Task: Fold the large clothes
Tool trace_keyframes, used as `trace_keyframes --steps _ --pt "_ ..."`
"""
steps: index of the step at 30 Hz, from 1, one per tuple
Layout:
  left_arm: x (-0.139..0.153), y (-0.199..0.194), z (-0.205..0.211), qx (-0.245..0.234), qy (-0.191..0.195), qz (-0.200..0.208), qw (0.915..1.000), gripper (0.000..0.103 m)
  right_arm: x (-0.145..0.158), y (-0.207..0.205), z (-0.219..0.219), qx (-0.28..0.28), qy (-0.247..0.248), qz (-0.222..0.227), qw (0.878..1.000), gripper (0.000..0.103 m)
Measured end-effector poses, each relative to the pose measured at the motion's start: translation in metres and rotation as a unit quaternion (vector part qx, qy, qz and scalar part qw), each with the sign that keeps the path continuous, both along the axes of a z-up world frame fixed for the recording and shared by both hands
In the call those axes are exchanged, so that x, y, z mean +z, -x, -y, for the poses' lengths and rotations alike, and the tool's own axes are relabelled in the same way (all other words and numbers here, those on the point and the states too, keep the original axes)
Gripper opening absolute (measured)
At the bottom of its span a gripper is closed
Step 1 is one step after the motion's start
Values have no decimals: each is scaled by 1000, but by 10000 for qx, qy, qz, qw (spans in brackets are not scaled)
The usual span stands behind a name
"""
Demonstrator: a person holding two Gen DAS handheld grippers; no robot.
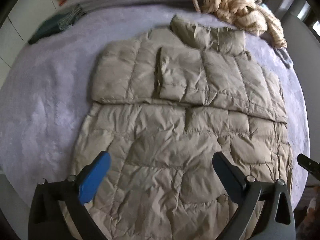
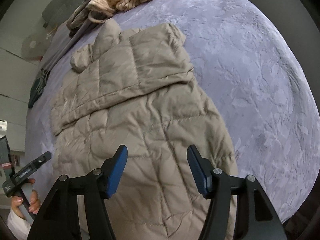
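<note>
While both tongs hang above it:
Jacket (image 1: 180, 124): flat on the bed (image 1: 50, 92).
Done: sleeves folded across its chest.
Left: body folds.
Left gripper (image 1: 162, 160): released, empty.
Right gripper (image 2: 158, 152): released, empty.

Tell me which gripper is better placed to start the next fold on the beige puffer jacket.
Probably the left gripper: its fingers stand wide open, empty, over the beige puffer jacket near its hem. The right gripper is open too, and hangs over the jacket's side nearer the lavender bedspread.
</note>
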State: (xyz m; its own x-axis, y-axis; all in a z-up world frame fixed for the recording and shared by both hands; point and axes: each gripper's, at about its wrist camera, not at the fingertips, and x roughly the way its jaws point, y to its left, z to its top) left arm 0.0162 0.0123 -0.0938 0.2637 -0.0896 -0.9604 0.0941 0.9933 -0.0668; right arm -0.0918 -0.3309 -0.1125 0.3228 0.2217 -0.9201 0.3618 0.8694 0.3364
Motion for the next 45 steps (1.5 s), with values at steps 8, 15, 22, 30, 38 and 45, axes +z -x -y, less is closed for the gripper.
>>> trace_keyframes --steps 8,15,22,30,38,45 --pt "0 17 2 -90 47 -293 9995 102 7 11 -15 208 -117 23 9997 84" --pt "0 38 -1 67 88 -464 9989 102 6 20 -29 440 -188 71 9988 90" --pt "6 51 -6 100 -67 -401 9991 102 -8 23 -46 711 -589 -108 9957 103" --pt "7 65 -22 56 -40 -331 9994 102 -15 31 -52 422 -815 -405 9950 103" --pt "-10 91 -49 -58 71 -466 9989 102 -26 61 -62 -214 -1099 -520 9923 103" --pt "-28 120 -82 -122 154 -627 9978 102 -35 105 -76 -777 -1332 -460 9870 103"
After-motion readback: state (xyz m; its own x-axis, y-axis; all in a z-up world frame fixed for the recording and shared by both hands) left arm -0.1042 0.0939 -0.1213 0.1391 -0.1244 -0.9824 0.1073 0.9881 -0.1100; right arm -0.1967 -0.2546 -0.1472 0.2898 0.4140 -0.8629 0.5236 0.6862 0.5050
